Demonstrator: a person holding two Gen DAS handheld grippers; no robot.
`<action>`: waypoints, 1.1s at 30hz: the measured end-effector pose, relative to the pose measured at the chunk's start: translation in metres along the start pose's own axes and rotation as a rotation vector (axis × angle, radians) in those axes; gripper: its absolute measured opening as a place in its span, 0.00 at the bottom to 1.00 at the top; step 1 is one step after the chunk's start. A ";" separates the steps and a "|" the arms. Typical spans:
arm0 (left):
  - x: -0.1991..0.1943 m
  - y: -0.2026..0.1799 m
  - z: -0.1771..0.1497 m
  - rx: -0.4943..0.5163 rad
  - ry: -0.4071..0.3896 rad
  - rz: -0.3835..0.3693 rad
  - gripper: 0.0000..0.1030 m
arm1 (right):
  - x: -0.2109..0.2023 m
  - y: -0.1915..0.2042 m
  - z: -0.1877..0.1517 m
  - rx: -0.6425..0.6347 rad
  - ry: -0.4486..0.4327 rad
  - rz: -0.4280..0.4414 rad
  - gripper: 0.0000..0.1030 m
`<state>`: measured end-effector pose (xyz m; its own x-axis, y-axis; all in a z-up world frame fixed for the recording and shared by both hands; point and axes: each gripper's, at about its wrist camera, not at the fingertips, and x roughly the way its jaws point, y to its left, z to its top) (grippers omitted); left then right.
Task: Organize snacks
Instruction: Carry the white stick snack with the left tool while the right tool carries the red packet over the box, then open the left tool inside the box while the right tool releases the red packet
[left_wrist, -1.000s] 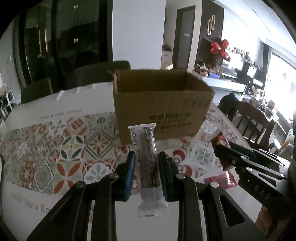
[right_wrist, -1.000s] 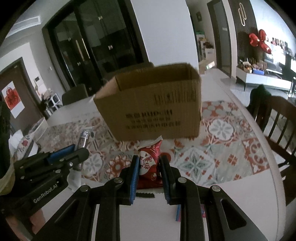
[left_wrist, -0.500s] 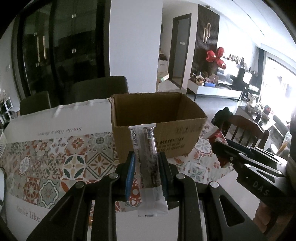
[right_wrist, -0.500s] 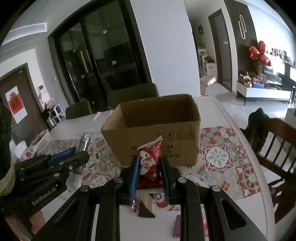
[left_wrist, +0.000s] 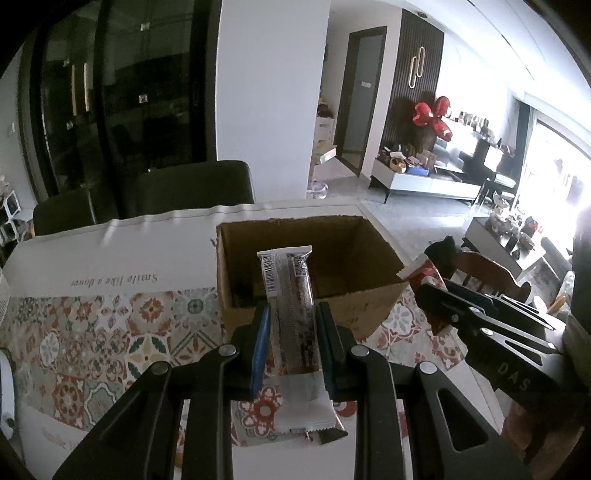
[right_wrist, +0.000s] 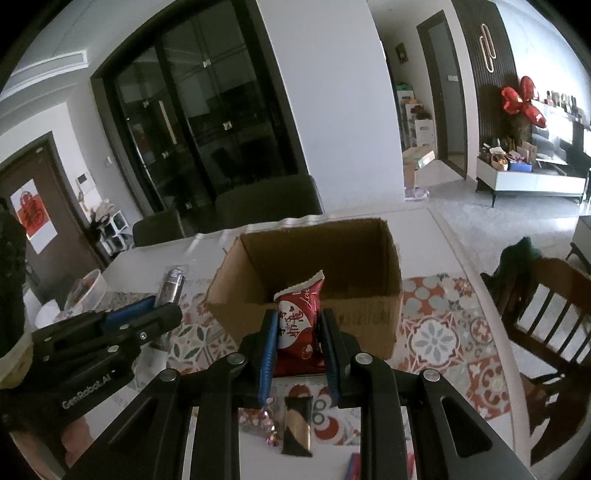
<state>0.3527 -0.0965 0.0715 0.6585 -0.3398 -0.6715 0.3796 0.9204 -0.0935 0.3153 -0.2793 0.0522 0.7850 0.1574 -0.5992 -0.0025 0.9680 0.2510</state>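
My left gripper (left_wrist: 291, 325) is shut on a long clear-wrapped dark snack bar (left_wrist: 293, 325), which stands upright in front of the open cardboard box (left_wrist: 369, 302). My right gripper (right_wrist: 299, 332) is shut on a red snack packet (right_wrist: 299, 325) with white lettering, just before the near wall of that box (right_wrist: 369, 317). Each gripper shows in the other's view: the right one (left_wrist: 421, 291) to the right with the red packet, the left one (right_wrist: 173, 312) to the left with the bar's tip. Both are raised above the table, near the box's rim.
The table (right_wrist: 436, 332) wears a patterned floral cloth. A dark wrapped snack (right_wrist: 297, 424) and a small pink candy (right_wrist: 271, 435) lie below my right gripper. Dark chairs (left_wrist: 192, 188) stand behind the table, and a wooden chair (right_wrist: 546, 314) at the right. A bowl (right_wrist: 88, 288) sits far left.
Both grippers have risen with their snacks. The box now sits lower in both views and its open inside shows.
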 end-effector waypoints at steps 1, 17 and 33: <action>0.002 0.001 0.004 -0.003 0.005 -0.001 0.25 | 0.002 0.000 0.006 -0.001 0.004 0.004 0.23; 0.075 0.010 0.068 -0.008 0.087 0.032 0.24 | 0.060 -0.008 0.062 -0.028 0.102 -0.013 0.24; 0.118 0.013 0.080 -0.017 0.123 0.091 0.52 | 0.102 -0.027 0.077 0.011 0.162 -0.055 0.26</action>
<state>0.4873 -0.1403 0.0499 0.6048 -0.2296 -0.7626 0.3102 0.9498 -0.0399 0.4428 -0.3045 0.0429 0.6733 0.1346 -0.7270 0.0453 0.9739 0.2223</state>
